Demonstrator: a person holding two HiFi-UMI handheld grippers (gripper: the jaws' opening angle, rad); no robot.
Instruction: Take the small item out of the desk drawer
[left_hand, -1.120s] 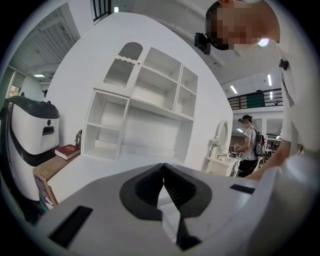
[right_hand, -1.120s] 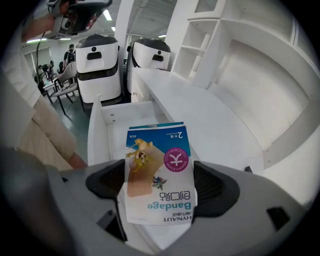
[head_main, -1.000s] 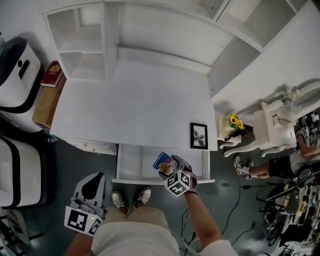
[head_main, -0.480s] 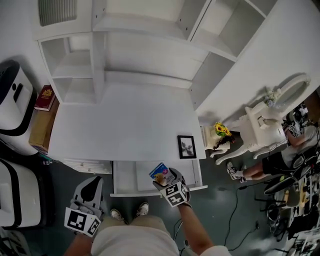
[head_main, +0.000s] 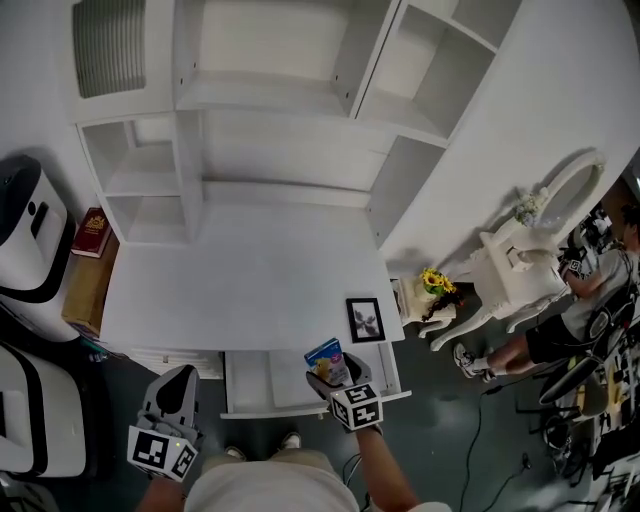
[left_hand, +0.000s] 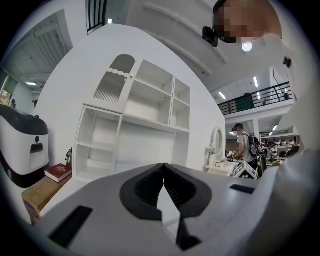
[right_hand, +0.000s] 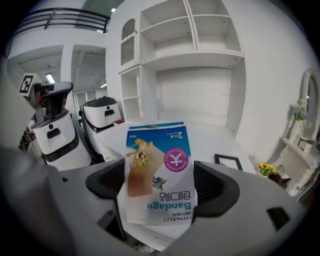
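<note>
The right gripper (head_main: 335, 375) has its jaws set wide and clamped across the width of the bandage box (right_hand: 159, 170). The box's long axis runs out along the jaws toward the counter (head_main: 250, 280), and it hangs over the right part of the open drawer (head_main: 258, 378), just short of the counter's front edge. The left gripper (head_main: 178, 385), jaws together and empty, is off the counter's front left corner and well apart, so the right one looks best placed to move the box onto the bare counter left of the picture frame (head_main: 364, 319).

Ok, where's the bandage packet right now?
In the head view the bandage packet is clamped in the right gripper, over the right part of the open drawer, just in front of the picture frame on the desk.
</note>
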